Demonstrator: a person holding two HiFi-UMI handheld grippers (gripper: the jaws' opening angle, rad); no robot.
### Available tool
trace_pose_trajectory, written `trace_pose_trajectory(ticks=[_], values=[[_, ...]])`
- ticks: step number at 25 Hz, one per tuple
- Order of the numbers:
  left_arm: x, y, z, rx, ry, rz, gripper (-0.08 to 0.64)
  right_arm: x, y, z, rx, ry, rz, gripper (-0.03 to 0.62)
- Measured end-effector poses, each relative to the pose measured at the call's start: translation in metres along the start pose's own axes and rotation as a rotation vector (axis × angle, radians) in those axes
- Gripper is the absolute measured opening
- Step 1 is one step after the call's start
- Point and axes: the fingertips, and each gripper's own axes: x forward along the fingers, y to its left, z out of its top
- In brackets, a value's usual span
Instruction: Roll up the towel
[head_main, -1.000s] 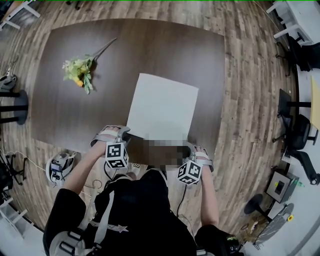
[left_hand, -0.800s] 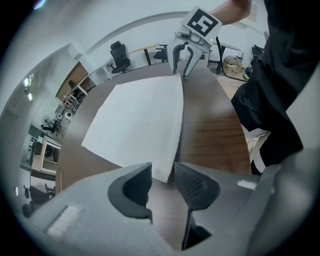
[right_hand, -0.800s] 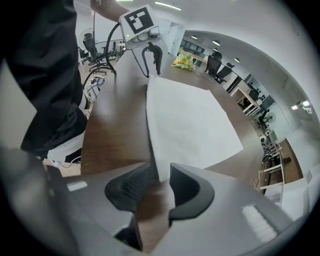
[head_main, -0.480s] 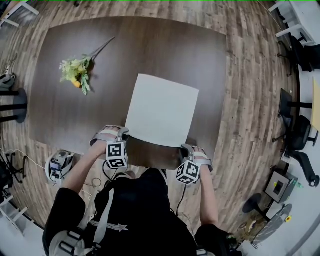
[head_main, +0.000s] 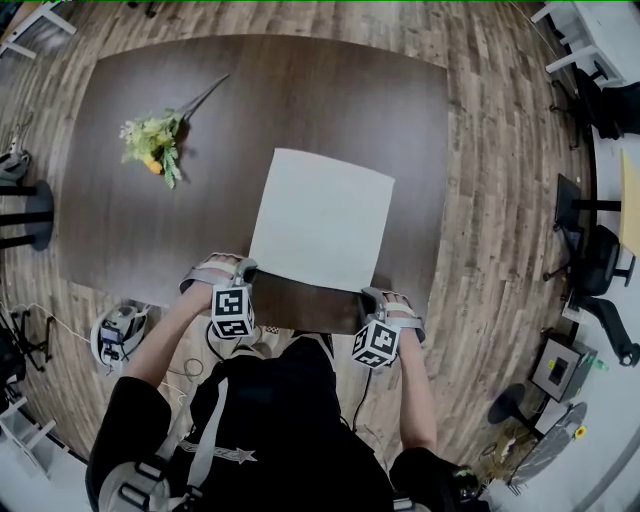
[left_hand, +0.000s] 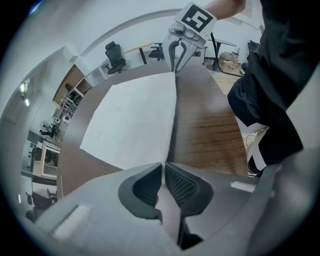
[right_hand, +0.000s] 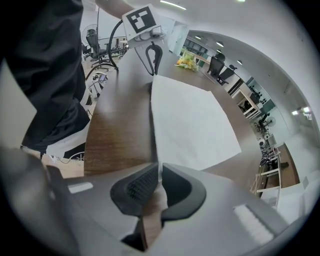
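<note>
Plainly, the towel (head_main: 322, 218) lay flat by the table's (head_main: 140, 230) near edge, right of centre. It looked thin, soft and light, so it would likely roll easily, though it might slide on the smooth dark wood. Its two near corners seemed the best hold. The left gripper (left_hand: 163, 165) was closing, the near-left corner pinched between its pads, and the right gripper (right_hand: 159, 167) likewise on the near-right corner. A flower sprig (head_main: 152, 140) lay toward the far-left corner, well apart. Plank floor (head_main: 490, 150) and office chairs (head_main: 600, 265) surrounded the table.

free: bare table (head_main: 300, 90) beyond and beside towel (head_main: 322, 220) | obstacle: flower sprig (head_main: 152, 140) far-left, well apart
</note>
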Motion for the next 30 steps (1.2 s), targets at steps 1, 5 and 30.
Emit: trace_pose_trajectory(ticks=[1,5,30], values=[[-0.001,-0.004,0.0,0.004,-0.001,-0.003,0.034,-0.002,0.003,0.0,0.002,0.002,0.0,0.029],[-0.008,-0.025,-0.001,0.019,0.0,-0.024,0.034,-0.01,0.024,-0.002,0.013,0.007,0.013,0.029],[-0.026,-0.062,-0.002,-0.006,0.019,-0.066,0.037,-0.033,0.065,-0.004,0.077,0.008,0.036,0.029]])
